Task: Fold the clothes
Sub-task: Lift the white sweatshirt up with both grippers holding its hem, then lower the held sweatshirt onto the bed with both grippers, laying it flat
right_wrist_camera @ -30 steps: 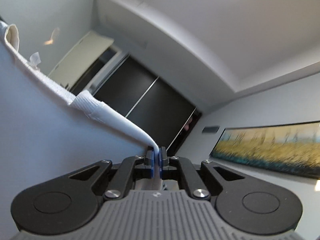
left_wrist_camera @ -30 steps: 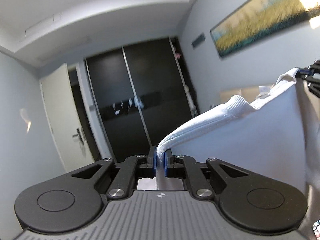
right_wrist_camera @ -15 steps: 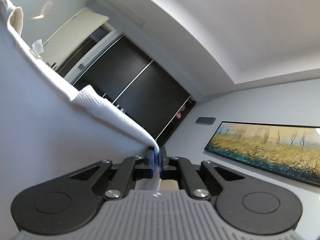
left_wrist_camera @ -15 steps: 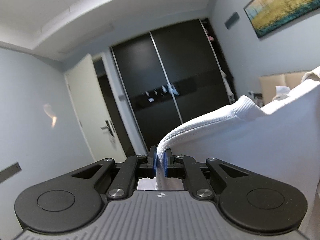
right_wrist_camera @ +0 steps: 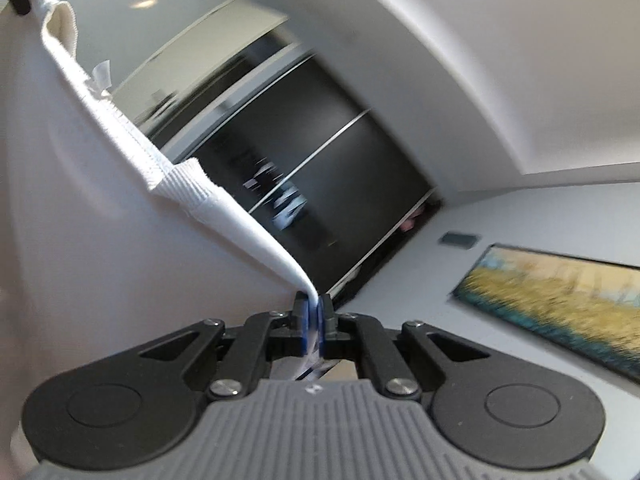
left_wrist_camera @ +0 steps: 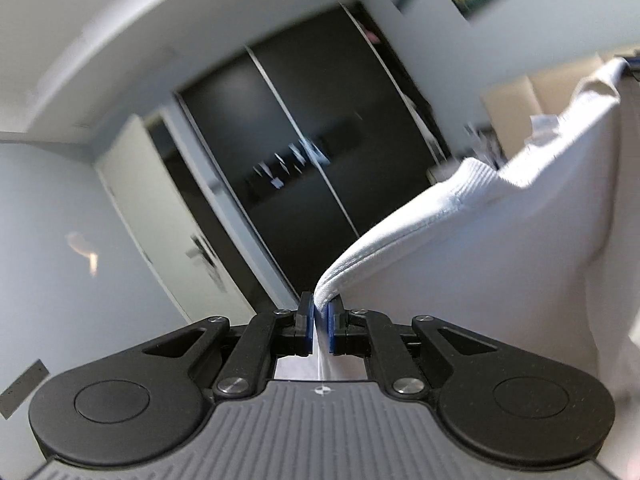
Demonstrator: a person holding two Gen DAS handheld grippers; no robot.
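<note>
Left gripper (left_wrist_camera: 319, 322), clamped on one shoulder of a white T-shirt (left_wrist_camera: 500, 248); right gripper (right_wrist_camera: 315, 322), clamped on the other. We take the ribbed collar (right_wrist_camera: 188, 184) as landmark: it sits midway along the taut top edge, each gripper at one end, neither nearer. The shirt's long axis, we judge, runs downward from the collar, its body hanging below out of view. Beyond the collar stands a dark sliding wardrobe (left_wrist_camera: 304, 160), blurred.

Ribbed white cloth garment (left_wrist_camera: 472, 248); glossy black wardrobe (left_wrist_camera: 304, 152).
</note>
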